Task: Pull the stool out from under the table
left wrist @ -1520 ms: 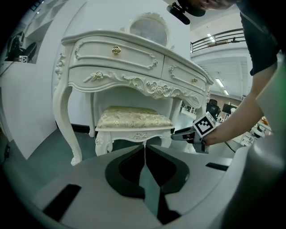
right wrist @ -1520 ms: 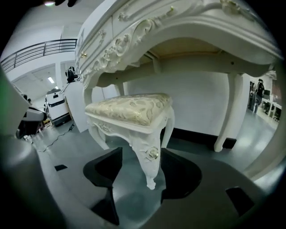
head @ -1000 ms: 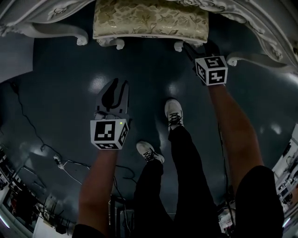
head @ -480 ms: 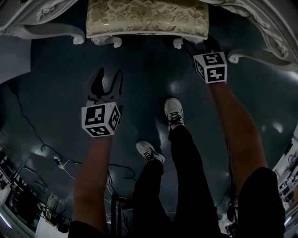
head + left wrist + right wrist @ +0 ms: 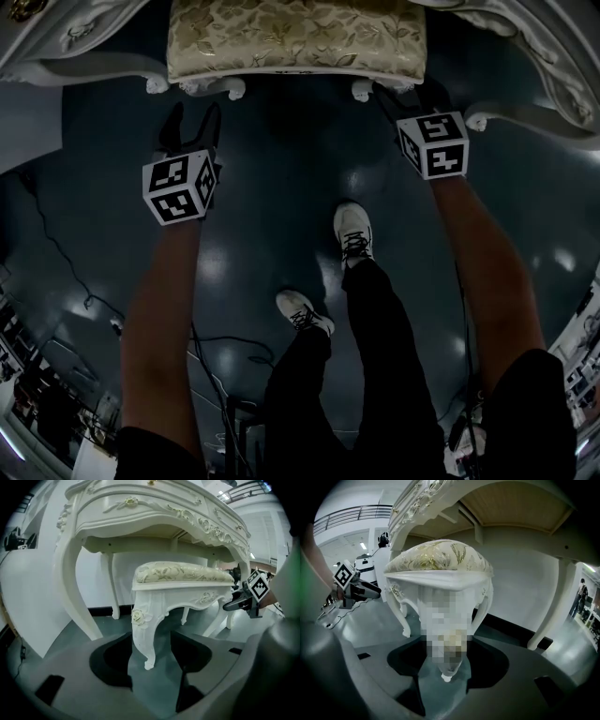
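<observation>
The white carved stool (image 5: 295, 37) with a gold floral cushion stands under the ornate white table (image 5: 84, 66). My left gripper (image 5: 190, 122) is low, in front of the stool's left front leg (image 5: 143, 630). Its jaws are opening. In the left gripper view the leg stands in the gap between them, with floor showing on either side and no pad pressing it. My right gripper (image 5: 401, 94) is at the stool's right front leg (image 5: 447, 667). That leg fills the space between its jaws, which look shut on it, though a mosaic patch covers the contact.
Curved table legs (image 5: 155, 82) (image 5: 478, 120) flank the stool on both sides. The person's legs and white shoes (image 5: 352, 230) stand on the dark glossy floor behind the grippers. Cables (image 5: 56, 253) trail over the floor at the left. A white panel (image 5: 28, 597) stands left of the table.
My left gripper has moved forward and left toward the stool's left front leg, and its jaws have spread wider. The right gripper has stayed at the right front leg.
</observation>
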`<state>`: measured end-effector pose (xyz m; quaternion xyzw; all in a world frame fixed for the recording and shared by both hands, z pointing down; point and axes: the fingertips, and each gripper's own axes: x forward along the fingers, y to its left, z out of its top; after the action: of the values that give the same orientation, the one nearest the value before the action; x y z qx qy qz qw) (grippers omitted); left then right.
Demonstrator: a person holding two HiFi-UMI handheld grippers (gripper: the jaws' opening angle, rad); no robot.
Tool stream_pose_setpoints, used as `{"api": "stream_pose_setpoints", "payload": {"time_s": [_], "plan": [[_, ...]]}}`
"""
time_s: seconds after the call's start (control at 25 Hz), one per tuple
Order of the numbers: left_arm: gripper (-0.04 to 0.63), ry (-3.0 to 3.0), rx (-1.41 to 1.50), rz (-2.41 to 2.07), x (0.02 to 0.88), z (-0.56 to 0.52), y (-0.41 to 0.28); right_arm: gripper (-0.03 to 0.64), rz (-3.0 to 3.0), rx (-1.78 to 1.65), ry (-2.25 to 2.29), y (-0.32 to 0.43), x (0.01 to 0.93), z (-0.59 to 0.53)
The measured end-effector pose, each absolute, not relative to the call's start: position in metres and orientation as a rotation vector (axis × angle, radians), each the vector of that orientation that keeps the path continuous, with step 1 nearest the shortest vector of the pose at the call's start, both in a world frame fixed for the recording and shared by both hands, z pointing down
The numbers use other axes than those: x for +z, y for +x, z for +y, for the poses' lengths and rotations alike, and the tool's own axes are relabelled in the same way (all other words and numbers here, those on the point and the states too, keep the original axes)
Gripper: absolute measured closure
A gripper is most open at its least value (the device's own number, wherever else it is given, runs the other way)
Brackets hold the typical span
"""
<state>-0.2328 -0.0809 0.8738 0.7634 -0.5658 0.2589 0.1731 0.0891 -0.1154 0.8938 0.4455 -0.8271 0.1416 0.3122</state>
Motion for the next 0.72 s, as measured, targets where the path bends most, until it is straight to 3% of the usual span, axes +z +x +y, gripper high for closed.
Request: {"api": "stream_pose_setpoints", "payload": {"time_s": [0.36, 0.72], "plan": [[0.318, 2.314, 0.942, -1.509, 0.895, -0.136, -0.228, 0.339, -2.195, 0.388, 1.207, 0.089, 0.894, -0.115], [0.319, 2.309, 0.940, -1.497, 0.898, -0.141, -0.226, 0.339, -2.207, 0.397, 1.232, 0.089, 0.893, -0.115]]}}
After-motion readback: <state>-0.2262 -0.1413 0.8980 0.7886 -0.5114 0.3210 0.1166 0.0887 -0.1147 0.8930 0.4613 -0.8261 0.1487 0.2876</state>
